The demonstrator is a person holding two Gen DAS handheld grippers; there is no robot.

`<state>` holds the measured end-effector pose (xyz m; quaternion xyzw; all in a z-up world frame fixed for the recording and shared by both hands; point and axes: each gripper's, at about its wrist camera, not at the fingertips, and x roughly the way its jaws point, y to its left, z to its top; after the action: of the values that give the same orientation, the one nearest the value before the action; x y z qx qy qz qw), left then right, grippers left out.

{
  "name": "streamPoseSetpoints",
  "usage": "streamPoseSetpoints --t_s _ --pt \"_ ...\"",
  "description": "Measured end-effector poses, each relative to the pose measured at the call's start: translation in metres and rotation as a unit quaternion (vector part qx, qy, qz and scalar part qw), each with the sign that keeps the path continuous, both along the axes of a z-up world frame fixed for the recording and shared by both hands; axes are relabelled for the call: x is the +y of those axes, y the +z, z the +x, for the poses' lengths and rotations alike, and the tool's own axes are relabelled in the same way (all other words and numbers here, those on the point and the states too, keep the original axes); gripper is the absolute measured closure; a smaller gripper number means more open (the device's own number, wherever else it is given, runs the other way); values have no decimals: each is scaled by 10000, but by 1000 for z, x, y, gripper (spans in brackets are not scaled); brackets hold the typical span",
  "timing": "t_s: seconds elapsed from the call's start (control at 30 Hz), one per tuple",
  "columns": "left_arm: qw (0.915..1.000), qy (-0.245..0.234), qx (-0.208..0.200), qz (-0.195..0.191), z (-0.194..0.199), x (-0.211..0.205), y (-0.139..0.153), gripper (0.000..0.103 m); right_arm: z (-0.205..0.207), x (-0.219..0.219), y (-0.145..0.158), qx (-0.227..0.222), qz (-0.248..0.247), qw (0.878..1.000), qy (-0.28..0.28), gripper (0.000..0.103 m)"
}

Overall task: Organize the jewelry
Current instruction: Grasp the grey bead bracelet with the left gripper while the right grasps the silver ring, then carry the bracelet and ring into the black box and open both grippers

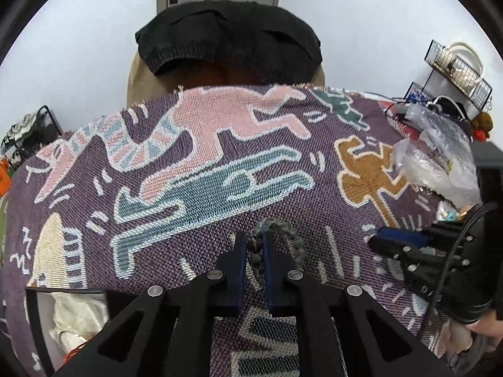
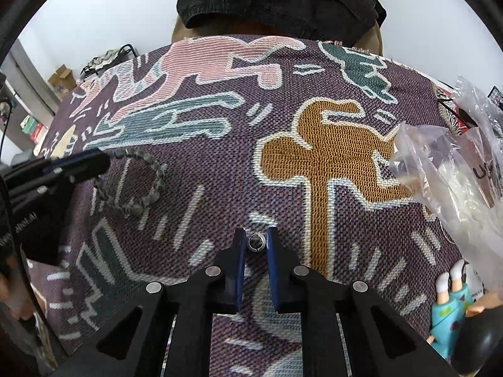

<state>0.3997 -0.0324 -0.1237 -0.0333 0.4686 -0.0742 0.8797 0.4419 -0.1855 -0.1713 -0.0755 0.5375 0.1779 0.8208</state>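
A grey beaded bracelet (image 1: 290, 235) lies on the patterned woven cloth (image 1: 220, 157). My left gripper (image 1: 254, 242) has its blue fingers closed on one side of the bracelet loop; the rest of the loop curves off to the right. In the right wrist view the same bracelet (image 2: 147, 185) lies at the left with the left gripper's tip (image 2: 91, 160) on it. My right gripper (image 2: 255, 242) has its fingers closed around a small silver ring (image 2: 255, 242) on the cloth.
A crumpled clear plastic bag (image 2: 456, 169) sits at the right edge of the cloth. A small figurine in blue (image 2: 452, 301) lies below it. A black cap (image 1: 226, 37) lies at the far edge. A wire rack (image 1: 456, 69) stands at the back right.
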Motion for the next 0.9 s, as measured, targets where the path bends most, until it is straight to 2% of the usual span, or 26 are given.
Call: streamPoseSetpoints --t_s 0.5,0.67,0.9 --pt "9983 -56 -572 -70 -43 22 58 93 -41 23 61 -578 301 9978 93 89" --pt "9971 26 -745 -137 -64 42 75 93 -58 43 80 -731 340 9966 169 89" --pt "9961 264 -830 -113 -87 77 84 93 -76 75 97 -852 564 9941 375 89"
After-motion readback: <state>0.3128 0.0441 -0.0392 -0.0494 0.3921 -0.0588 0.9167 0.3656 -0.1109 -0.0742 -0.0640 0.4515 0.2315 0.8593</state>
